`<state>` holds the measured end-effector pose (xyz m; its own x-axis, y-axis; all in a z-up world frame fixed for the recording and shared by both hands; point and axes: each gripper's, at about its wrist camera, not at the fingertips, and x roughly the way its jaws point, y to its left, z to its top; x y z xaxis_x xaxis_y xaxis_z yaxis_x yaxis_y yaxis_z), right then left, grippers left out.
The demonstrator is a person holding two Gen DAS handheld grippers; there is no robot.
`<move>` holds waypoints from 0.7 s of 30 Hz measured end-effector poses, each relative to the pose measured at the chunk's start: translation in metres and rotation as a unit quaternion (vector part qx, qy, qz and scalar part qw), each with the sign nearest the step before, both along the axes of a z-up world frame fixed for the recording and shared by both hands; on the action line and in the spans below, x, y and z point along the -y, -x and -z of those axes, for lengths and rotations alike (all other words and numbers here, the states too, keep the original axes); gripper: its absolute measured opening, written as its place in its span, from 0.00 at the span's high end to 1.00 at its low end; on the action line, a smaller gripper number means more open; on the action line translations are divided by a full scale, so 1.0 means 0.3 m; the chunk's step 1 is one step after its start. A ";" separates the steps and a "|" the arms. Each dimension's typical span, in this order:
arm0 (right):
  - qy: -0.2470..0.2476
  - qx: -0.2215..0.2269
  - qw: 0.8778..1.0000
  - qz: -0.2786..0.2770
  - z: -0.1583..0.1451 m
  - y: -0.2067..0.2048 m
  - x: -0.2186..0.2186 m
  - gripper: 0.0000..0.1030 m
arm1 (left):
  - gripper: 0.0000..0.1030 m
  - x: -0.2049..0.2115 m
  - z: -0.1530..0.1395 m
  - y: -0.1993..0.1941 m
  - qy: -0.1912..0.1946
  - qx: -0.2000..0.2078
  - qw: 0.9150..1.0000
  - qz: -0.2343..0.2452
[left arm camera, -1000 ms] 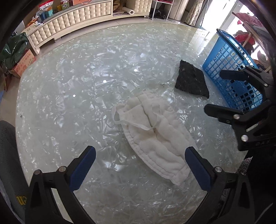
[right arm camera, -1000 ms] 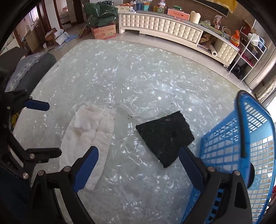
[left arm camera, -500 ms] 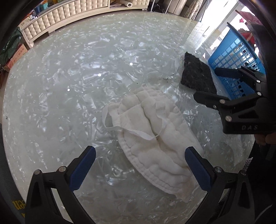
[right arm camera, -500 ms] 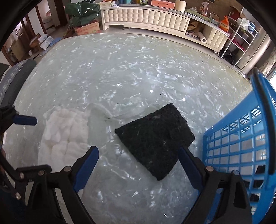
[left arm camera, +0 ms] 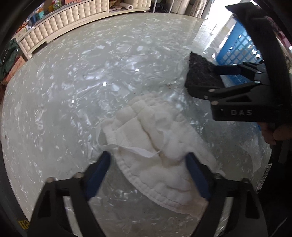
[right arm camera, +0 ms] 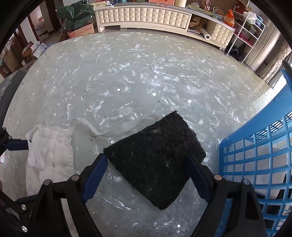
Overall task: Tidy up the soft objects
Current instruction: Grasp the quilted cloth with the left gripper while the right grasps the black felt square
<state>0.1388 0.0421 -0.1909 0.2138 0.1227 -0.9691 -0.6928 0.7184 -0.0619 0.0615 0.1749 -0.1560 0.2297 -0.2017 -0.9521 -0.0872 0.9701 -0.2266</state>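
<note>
A crumpled white quilted cloth (left arm camera: 157,145) with a loose strap lies on the glossy table (left arm camera: 91,73). My left gripper (left arm camera: 147,160) hangs low over it. Its jaws are closing with the cloth between them, and the pads do not visibly squeeze it. A black felt pad (right arm camera: 155,160) lies flat beside the blue basket (right arm camera: 255,155). My right gripper (right arm camera: 147,158) straddles the pad's near half, jaws closing, blue pads at its edges without pressing. The left wrist view shows the right gripper (left arm camera: 201,80) over the black pad (left arm camera: 199,73), held by a hand.
The blue basket (left arm camera: 237,49) stands at the table's right edge with something pale inside. Clear plastic film (right arm camera: 118,125) lies crinkled between cloth and pad. A cream tufted cabinet (right arm camera: 142,16), a cardboard box (right arm camera: 80,31) and a white rack (right arm camera: 246,32) stand beyond the table.
Both grippers have come down closer to the table. The left jaws have narrowed around the white cloth. The right jaws have narrowed a little around the black pad.
</note>
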 end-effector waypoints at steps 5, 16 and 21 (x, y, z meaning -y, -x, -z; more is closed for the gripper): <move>-0.012 0.007 1.000 0.004 -0.018 -0.013 0.034 0.54 | 0.67 0.013 -0.003 -0.023 0.025 0.007 1.000 0.004; -0.012 0.010 1.000 0.004 -0.066 0.026 0.077 0.92 | 0.80 0.022 -0.004 -0.010 0.056 0.012 0.998 -0.015; -0.018 -0.010 1.000 -0.017 -0.096 0.096 0.074 0.93 | 0.80 0.038 -0.093 0.015 0.037 0.027 0.999 -0.030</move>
<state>0.1099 0.0200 -0.1620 0.1890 0.1639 -0.9682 -0.7174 0.6963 -0.0222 0.0571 0.1634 -0.1281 0.2939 -0.2547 -0.9213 -0.1299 0.9443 -0.3025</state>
